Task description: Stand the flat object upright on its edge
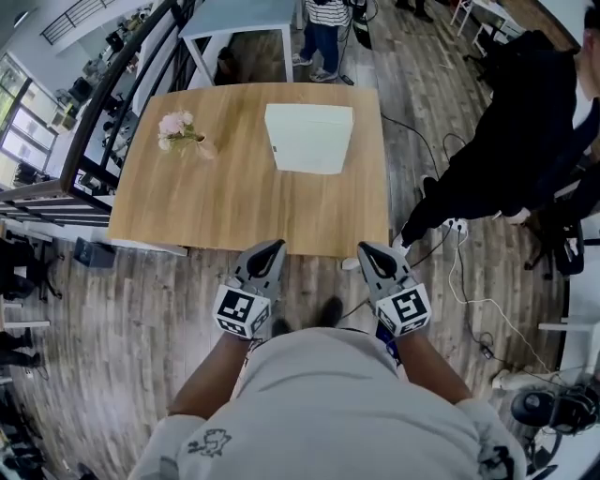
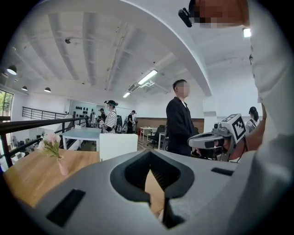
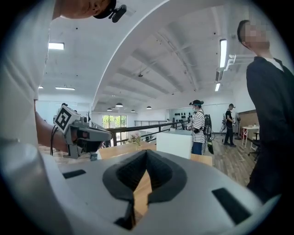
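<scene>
A flat white box lies on the far middle of the wooden table; it shows as a white block in the left gripper view and again in the right gripper view. My left gripper and right gripper hover side by side at the table's near edge, well short of the box. Both are shut with nothing between the jaws. From its own camera the left gripper points over the table, and the right gripper does the same.
A small vase of pink flowers stands at the table's far left. A person in black is close to the table's right side, with cables on the floor there. A railing runs along the left; another table and a person in stripes are behind.
</scene>
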A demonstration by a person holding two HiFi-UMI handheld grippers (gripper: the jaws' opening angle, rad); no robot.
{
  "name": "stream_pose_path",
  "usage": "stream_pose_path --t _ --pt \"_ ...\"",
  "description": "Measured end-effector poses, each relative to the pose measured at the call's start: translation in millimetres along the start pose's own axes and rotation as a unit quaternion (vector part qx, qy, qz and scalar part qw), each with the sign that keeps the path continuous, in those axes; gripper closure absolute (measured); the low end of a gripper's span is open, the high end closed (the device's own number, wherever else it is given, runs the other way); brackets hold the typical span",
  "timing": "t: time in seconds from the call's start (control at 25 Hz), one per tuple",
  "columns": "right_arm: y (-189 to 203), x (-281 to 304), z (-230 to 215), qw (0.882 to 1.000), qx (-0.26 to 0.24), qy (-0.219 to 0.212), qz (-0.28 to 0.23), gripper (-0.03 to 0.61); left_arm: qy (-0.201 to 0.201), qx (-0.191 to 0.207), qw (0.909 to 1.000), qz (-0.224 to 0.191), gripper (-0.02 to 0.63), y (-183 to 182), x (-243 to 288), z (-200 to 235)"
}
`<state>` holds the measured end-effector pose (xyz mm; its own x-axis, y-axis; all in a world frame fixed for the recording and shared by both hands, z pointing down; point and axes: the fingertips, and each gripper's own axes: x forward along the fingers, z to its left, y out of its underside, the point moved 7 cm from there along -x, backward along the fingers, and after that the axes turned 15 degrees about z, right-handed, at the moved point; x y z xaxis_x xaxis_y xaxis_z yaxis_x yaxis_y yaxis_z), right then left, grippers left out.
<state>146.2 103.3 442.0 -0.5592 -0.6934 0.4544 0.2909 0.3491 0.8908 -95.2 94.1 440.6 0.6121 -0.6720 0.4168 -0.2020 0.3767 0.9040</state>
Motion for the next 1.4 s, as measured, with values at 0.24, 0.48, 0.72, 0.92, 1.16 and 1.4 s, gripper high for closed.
stream_pose_path --t 0.24,0.48,0.72,0.92,1.16,1.4 --pt "-5.3 -9.1 54.0 1.0 0.009 0.023 -0.006 0.574 0.015 0.001 0.9998 -0.014 0.607 9.9 -56.2 10.9" --pt "-5.5 -11.0 104.5 0.999 0.019 0.043 -0.014 0.574 0.026 0.01 0.9994 -0.018 0.607 28.9 -104.9 26.5" --pt "-9.5 -28.5 147.3 0.998 0.016 0.059 -0.019 0.574 0.039 0.011 0.9987 -0.029 0.607 41.1 -146.8 25.6" --pt "-13.7 -29.4 168.7 0.998 0.01 0.063 -0.023 0.574 0.044 0.01 0.9985 -0.032 0.607 48.9 -164.7 38.0" --pt "-19.3 -28.2 171.9 0.998 0.003 0.065 -0.025 0.574 0.046 0.013 0.9977 -0.047 0.607 46.7 -170.5 44.7" --pt "-21.0 -28.5 166.1 0.998 0.02 0.052 -0.032 0.574 0.046 0.015 0.9976 -0.05 0.607 43.4 -164.4 42.2"
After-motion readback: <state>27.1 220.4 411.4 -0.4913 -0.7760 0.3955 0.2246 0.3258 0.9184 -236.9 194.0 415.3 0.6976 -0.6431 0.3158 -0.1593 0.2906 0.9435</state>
